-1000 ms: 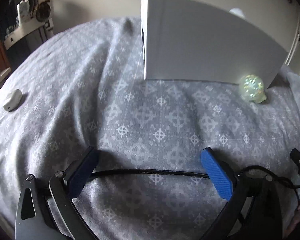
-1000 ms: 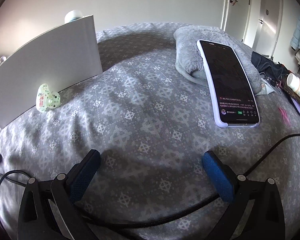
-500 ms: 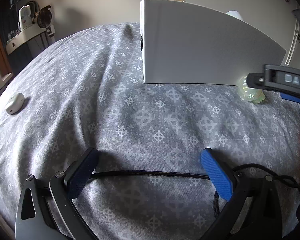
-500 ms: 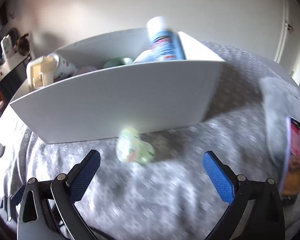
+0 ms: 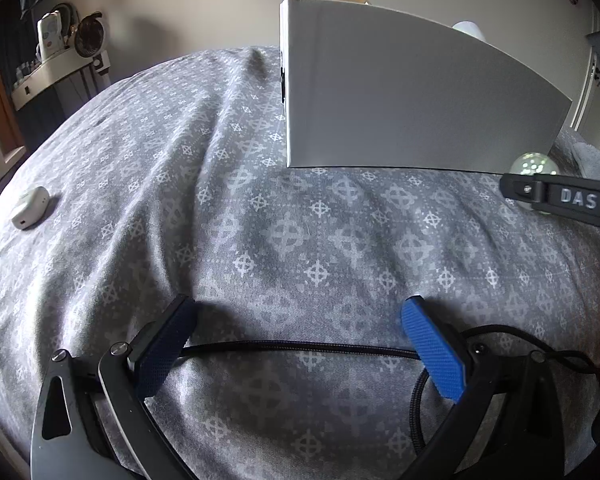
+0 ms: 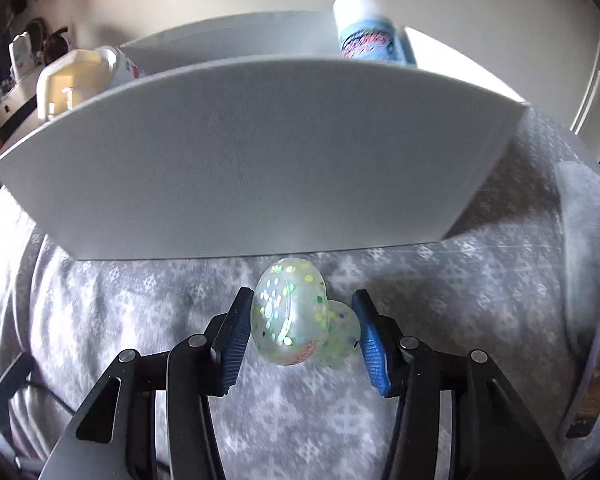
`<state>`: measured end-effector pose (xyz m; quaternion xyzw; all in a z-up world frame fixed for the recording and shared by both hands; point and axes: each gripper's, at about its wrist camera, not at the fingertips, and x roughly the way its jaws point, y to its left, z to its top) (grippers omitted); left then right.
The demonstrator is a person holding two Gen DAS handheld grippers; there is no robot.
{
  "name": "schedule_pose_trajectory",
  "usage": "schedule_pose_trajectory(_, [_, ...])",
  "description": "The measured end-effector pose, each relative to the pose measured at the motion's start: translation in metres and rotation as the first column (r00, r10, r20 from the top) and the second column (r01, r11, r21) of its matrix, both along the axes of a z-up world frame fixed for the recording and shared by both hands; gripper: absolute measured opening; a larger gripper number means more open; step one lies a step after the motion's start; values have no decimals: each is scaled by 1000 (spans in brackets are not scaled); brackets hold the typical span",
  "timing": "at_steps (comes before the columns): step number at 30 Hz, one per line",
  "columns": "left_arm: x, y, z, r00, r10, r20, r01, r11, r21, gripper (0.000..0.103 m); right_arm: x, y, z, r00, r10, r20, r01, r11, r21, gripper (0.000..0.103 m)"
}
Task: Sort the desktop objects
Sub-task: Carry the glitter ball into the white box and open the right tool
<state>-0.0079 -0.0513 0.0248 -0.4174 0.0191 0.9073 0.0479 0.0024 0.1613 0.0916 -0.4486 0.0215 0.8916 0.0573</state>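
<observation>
On the grey patterned bed (image 5: 260, 208), before the white box (image 6: 260, 152), our right hand-held gripper (image 6: 302, 330) pinches the glittery toy (image 6: 292, 320) while our left hand-held gripper (image 5: 300, 344) gapes wide.

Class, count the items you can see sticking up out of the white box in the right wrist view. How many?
3. A cream container at the white box's left end, a white bottle beside it, a blue-labelled bottle at the right. Others may lie hidden below the wall.
</observation>
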Motion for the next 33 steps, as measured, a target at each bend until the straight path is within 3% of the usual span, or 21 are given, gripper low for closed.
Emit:
schedule_pose_trajectory(4, [0, 0, 0, 1000, 0, 0, 0, 1000, 0, 103, 33, 1, 38, 991, -5, -135, 13, 998, 56, 48])
schedule_pose_trajectory(8, [0, 0, 0, 1000, 0, 0, 0, 1000, 1, 103, 54, -5, 99, 939, 6, -343, 46, 989, 142, 48])
schedule_pose_trajectory(11, [0, -1, 0, 1000, -1, 0, 1, 1000, 5, 103, 41, -11, 132, 914, 1, -407, 60, 989, 137, 48])
schedule_pose_trajectory(16, [-1, -2, 0, 1000, -1, -1, 1, 1000, 5, 103, -18, -8, 152, 919, -30, -393, 82, 990, 116, 48])
schedule_pose_trajectory(21, [-2, -4, 0, 1000, -1, -1, 1, 1000, 5, 103, -66, 13, 125, 961, -72, -267, 82, 996, 26, 48])
schedule_pose_trajectory(27, [0, -1, 0, 1000, -1, -2, 1, 1000, 0, 103, -71, 14, 83, 987, -56, -154, 60, 998, 21, 50])
schedule_pose_trajectory(29, [1, 0, 1, 1000, -1, -2, 1, 1000, 0, 103, -68, 16, 77, 987, -57, -147, 58, 998, 7, 67])
schedule_pose_trajectory(30, [1, 0, 0, 1000, -1, -2, 1, 1000, 0, 103, -66, 17, 76, 987, -58, -150, 59, 998, 6, 84])
schedule_pose_trajectory(31, [1, -1, 0, 1000, -1, -3, 1, 1000, 0, 103, -63, 18, 76, 985, -62, -160, 63, 998, 6, 94])
schedule_pose_trajectory(33, [1, -1, 0, 1000, -1, -2, 1, 1000, 0, 103, -55, 21, 80, 979, -75, -190, 78, 997, 10, 98])
